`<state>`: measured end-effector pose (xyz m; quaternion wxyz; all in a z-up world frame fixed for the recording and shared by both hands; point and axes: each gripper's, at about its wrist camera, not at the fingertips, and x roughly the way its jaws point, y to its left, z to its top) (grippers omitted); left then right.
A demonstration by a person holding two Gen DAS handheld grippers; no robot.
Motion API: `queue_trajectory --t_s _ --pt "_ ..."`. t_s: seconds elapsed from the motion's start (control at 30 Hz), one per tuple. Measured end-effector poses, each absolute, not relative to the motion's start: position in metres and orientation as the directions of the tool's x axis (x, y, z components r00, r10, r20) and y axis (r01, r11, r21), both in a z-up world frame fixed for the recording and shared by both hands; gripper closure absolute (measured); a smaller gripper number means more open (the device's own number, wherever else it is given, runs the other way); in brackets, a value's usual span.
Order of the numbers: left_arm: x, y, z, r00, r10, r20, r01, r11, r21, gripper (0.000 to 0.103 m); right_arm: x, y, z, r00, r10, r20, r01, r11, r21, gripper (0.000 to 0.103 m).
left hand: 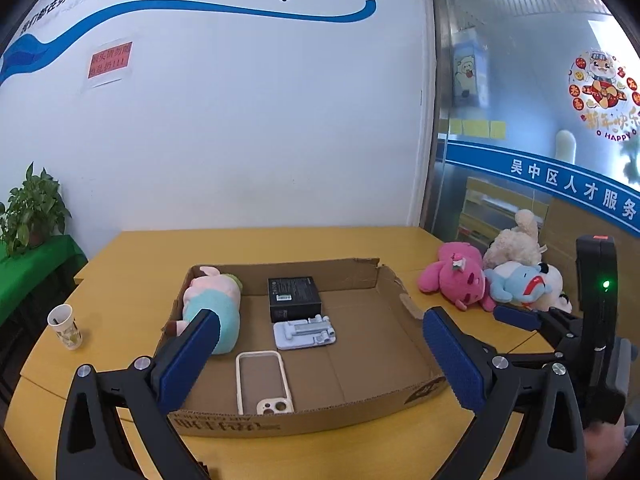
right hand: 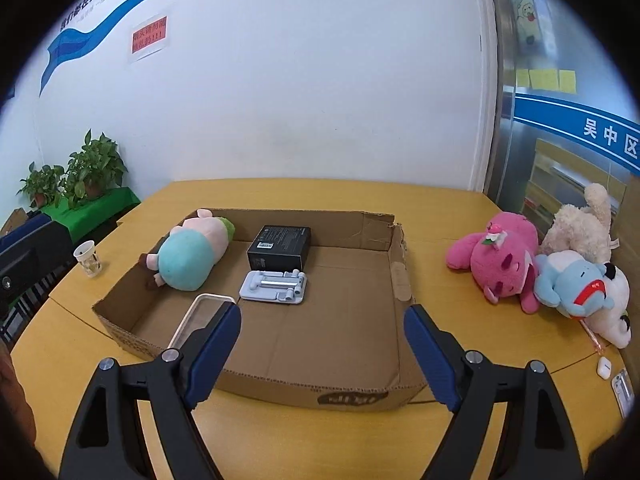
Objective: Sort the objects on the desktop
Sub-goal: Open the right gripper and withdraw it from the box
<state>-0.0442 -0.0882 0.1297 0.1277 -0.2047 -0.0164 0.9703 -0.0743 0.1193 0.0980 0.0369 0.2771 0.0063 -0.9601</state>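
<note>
Left wrist view: left gripper spread wide, gripping nothing, above tray's near edge.
Paper cup: near tabletop's left edge.
Cardboard tray: mid-tabletop.
Pig plush: tray's far-left corner.
Black box: by tray's far wall.
Grey stand: just before box.
Phone case: tray's near edge.
Plush pile: tabletop's right edge.
Right gripper: spread, empty.

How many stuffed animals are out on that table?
4. A pig plush lies inside the cardboard tray, at its left. A pink one, a cream one and a blue-and-white one huddle on the table's right. Others may hide behind them.
</note>
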Motion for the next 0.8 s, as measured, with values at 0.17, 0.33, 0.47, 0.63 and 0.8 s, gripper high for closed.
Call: queue_trajectory --t_s 0.17,0.33,0.47,0.63,0.8 --pt "-0.029 -0.098 0.122 -0.878 0.22 -0.424 -0.203 -0.975 -0.086 0.0 -0.063 0.117 0.098 -0.84 -0.088 -0.536 0.087 -0.996 0.027 0.019" --pt "-0.013 -0.116 0.114 -0.885 0.181 -0.429 -0.166 -0.983 -0.072 0.0 -0.057 0.107 0.098 -0.839 -0.097 -0.536 0.103 -0.995 0.018 0.019" --pt "-0.005 -0.138 0.107 -0.888 0.146 -0.436 -0.129 -0.989 -0.07 0.0 -0.057 0.094 0.092 -0.824 -0.124 -0.554 0.133 -0.991 0.024 0.019" --pt "0.001 -0.18 0.083 -0.843 0.182 -0.506 -0.112 -0.98 -0.166 0.0 -0.062 0.064 0.075 -0.77 -0.201 -0.605 0.21 -0.976 0.057 0.019" --pt "0.001 -0.22 0.042 -0.752 0.224 -0.62 -0.082 -0.965 -0.249 0.0 -0.067 0.017 0.036 -0.613 -0.377 -0.695 0.367 -0.914 0.173 0.019"
